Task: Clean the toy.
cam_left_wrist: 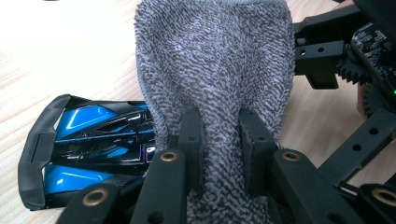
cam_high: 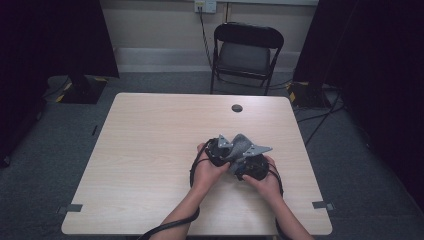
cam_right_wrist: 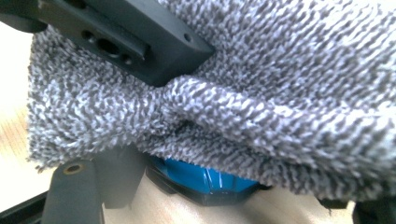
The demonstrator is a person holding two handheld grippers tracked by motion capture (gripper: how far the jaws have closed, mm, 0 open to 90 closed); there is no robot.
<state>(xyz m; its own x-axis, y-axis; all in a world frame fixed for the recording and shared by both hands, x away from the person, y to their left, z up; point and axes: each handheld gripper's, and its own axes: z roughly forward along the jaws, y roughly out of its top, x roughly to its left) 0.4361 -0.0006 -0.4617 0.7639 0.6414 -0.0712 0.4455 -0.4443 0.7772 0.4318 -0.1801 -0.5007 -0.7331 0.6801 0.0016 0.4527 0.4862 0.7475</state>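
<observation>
The left gripper (cam_left_wrist: pixel 219 144) has its jaws drawn narrow on a bunched fold of the grey cloth (cam_left_wrist: pixel 217 65), pads pressing into the terry, and the cloth hangs over a blue and black toy car (cam_left_wrist: pixel 88 149) that sits on the table (cam_high: pixel 150 150) near its front right part, between the two hands. The right gripper (cam_high: pixel 250 167) is close against the left one; in its own view the cloth lies across it and a blue edge of the car (cam_right_wrist: pixel 205 179) shows beneath, and the jaws seem to stand wide, most likely around the car's body, though the cloth hides the pads, so I cannot tell whether they truly clamp it. The work looks like wiping the car. The main risk is the grip on a single narrow fold: terry slides on itself, and a hard drag could pull the cloth free or smear only one strip. If the car is loosely held, the glossy shell could skid or swing on the smooth table. The grippers are also crowded, so cloth could snag in the exposed gears (cam_left_wrist: pixel 355 70).
</observation>
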